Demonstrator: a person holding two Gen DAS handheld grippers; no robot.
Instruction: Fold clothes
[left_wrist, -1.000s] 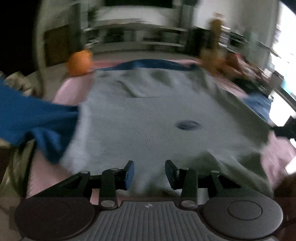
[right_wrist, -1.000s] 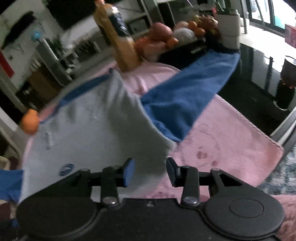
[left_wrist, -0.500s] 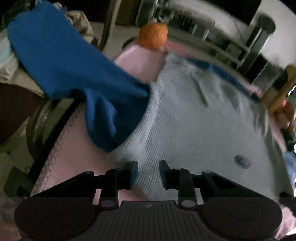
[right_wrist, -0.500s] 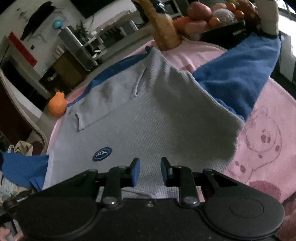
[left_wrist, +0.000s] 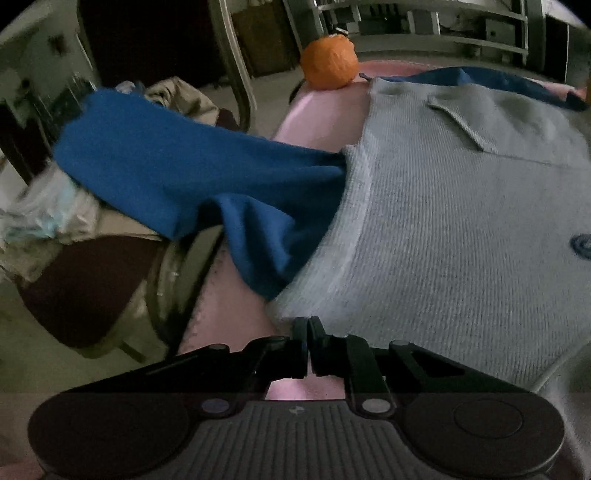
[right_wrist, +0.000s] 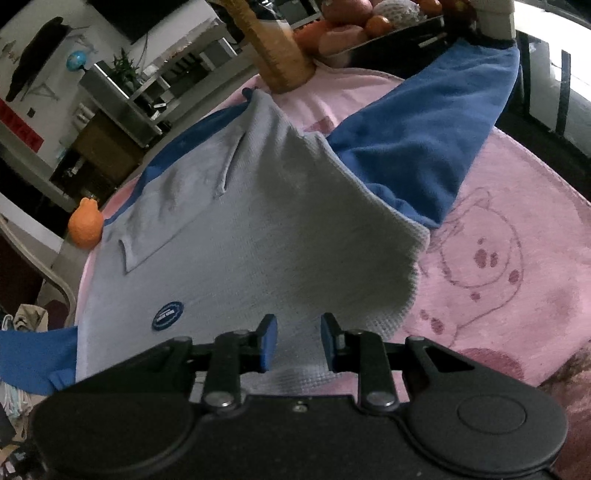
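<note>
A grey sweatshirt (left_wrist: 461, 221) with blue sleeves lies flat on a pink blanket (left_wrist: 321, 114). My left gripper (left_wrist: 307, 326) sits at the near left hem corner. Its jaws are closing and stand almost together, with the hem edge pinched at the tips. The left blue sleeve (left_wrist: 184, 166) hangs off the table's side. In the right wrist view the sweatshirt (right_wrist: 258, 240) shows a round dark badge (right_wrist: 168, 315). My right gripper (right_wrist: 298, 325) stands open over the near hem, with grey fabric in the gap and the pads clear of it. The right sleeve (right_wrist: 424, 140) stretches away to the far right.
An orange fruit (left_wrist: 330, 62) sits at the far left corner of the blanket (right_wrist: 498, 277). A tall brown bottle (right_wrist: 280, 48) and a tray of fruit (right_wrist: 369, 26) stand at the back. A chair (left_wrist: 92, 288) with a heap of cloth is beside the table on the left.
The left gripper swung from the middle of the sweatshirt to its left hem corner and drew its jaws nearly together. The right gripper sank toward the hem and narrowed a little.
</note>
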